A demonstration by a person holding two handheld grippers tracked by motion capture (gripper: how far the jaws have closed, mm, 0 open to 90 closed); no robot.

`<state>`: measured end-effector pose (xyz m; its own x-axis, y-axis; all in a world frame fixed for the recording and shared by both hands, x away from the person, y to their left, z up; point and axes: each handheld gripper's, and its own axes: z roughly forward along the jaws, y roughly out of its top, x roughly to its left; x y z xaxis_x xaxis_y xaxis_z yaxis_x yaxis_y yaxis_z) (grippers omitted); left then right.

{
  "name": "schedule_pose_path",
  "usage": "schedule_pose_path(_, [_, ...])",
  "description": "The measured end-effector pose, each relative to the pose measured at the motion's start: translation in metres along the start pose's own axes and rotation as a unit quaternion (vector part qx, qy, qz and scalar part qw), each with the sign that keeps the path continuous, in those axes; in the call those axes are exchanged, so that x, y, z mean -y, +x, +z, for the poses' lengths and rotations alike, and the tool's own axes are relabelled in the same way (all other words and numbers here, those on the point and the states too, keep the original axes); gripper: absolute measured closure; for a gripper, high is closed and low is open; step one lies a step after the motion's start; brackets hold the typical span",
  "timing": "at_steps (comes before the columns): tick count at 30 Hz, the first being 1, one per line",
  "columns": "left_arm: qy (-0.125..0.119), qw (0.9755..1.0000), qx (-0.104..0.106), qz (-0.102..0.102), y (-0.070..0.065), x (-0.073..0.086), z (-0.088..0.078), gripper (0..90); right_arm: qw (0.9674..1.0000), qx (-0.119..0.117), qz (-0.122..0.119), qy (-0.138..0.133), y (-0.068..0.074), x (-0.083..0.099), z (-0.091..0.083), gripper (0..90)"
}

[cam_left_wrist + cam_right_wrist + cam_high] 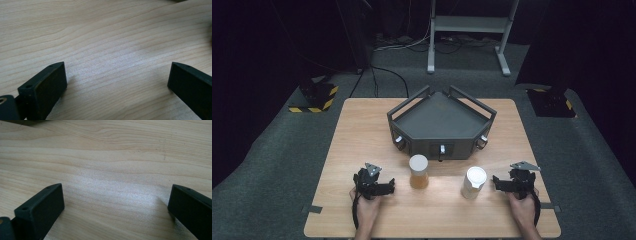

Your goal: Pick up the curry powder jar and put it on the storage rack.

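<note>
Between my left gripper's (390, 188) jaws I see nothing but bare wood: they stand spread wide, low over the table (362, 135), with only grain in the gap in the left gripper view. Just beyond those jaw tips, toward the middle of the table, stands an amber cup (418, 171) with a pale lid, upright and apart from the jaws; I can't see any contact from the high view. My left hand (368, 210) holds the gripper from behind, and the grey three-cornered plate sits on top of it.

On the other side, my right gripper (496, 182) is likewise wide open, holding nothing, with plain table surface between its jaws in the right gripper view. A white cup (474, 182) stands upright just off its jaw tips, close but with a sliver of table showing between them. My right hand (523, 210) grips that tool from the near edge.

Both sets of jaws point inward, roughly at each other, so the two cups sit between the two grippers, the amber one nearer the left jaws and the white one nearer the right. The cups are apart from one another.

Past both cups, farther from the jaws than either, sits a dark grey angular tray (412, 107) with raised rails and knobs along its front face. The amber cup stands just in front of it.
</note>
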<state>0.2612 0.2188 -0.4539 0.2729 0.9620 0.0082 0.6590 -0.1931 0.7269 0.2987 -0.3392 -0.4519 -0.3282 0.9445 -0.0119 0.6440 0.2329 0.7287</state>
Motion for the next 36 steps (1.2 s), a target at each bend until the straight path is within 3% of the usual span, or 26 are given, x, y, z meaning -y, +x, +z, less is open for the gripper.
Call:
schedule_pose_path(23, [0.004, 0.9999, 0.009, 0.010, 0.003, 0.001, -0.002, 0.4, 1.0000, 0.001, 0.001, 0.000, 0.000, 0.000, 0.000, 0.0])
schedule_pose_path(30, [-0.001, 0.9994, 0.029, 0.020, 0.004, 0.004, -0.010, 0.4, 1.0000, 0.001, 0.001, 0.000, 0.000, 0.000, 0.000, 0.0])
schedule_pose_path(36, [-0.006, 0.9974, 0.055, 0.046, -0.001, 0.005, -0.017, 0.4, 1.0000, 0.001, 0.000, 0.000, 0.000, 0.000, 0.000, 0.0])
